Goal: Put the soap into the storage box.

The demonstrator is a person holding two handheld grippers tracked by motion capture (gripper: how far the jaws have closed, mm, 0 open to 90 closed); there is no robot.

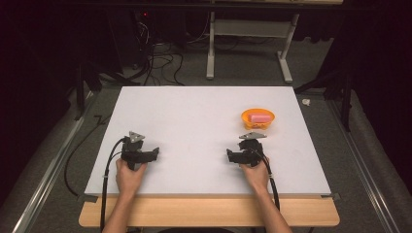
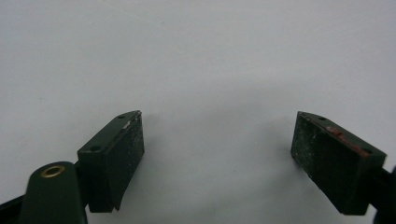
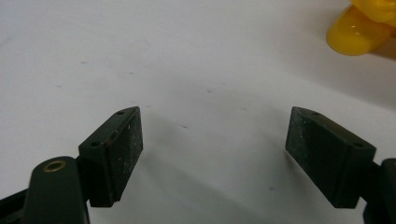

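**Both grippers rest with jaws apart near the table's front edge**

You hold the left gripper and the right gripper low over the white table, well apart from each other — each with its jaws spread wide and nothing between them. The orange bowl stands just beyond your right gripper, near the table's right side, with a pink block lying inside it — neither is touched.
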